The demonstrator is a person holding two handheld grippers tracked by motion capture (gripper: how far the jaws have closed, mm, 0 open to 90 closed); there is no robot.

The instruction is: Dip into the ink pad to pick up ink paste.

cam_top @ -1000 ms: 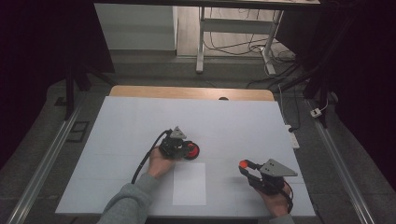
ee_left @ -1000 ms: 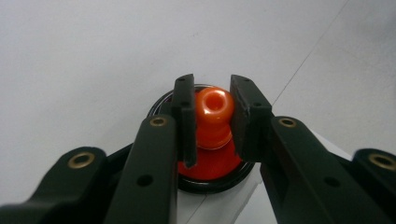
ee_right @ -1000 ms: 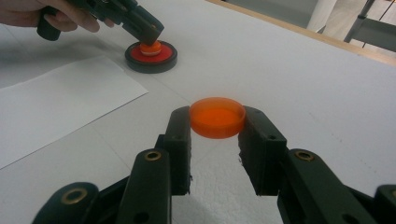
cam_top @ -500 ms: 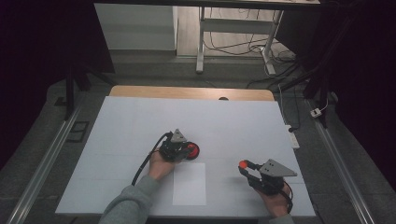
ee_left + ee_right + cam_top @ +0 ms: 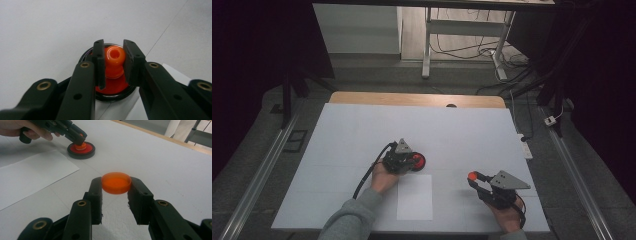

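- Left gripper (image 5: pixel 412 161): held by the person's left hand (image 5: pixel 382 176) near the middle of the white table top (image 5: pixel 362 130), pointing to the right; a black cable (image 5: pixel 367 175) trails from it toward the near edge
- Left jaws: closed in on the orange plastic knob (image 5: pixel 114 58) that stands upright at the centre of a round red disc with a black rim (image 5: pixel 112 90); in the left gripper view both pads press the knob's sides, one on each side
- The red disc with black rim lies flat on the table top, just beyond the far edge of a white sheet of paper (image 5: pixel 414 197); whether it touches the sheet cannot be told
- Right gripper (image 5: pixel 473 178): held by the person's right hand (image 5: pixel 507 215) at the near right of the table top, pointing to the left, its grey three-cornered plate (image 5: pixel 508 181) on top
- Right jaws: closed on a shallow round orange plastic dish (image 5: pixel 116 182), gripped by its rim between the two pads, open side up and level
- The orange dish is to the right of the paper and well apart from the red disc; whether it rests on the table or is held just above it cannot be told
- Grey sleeve (image 5: pixel 349 220) covers the left forearm
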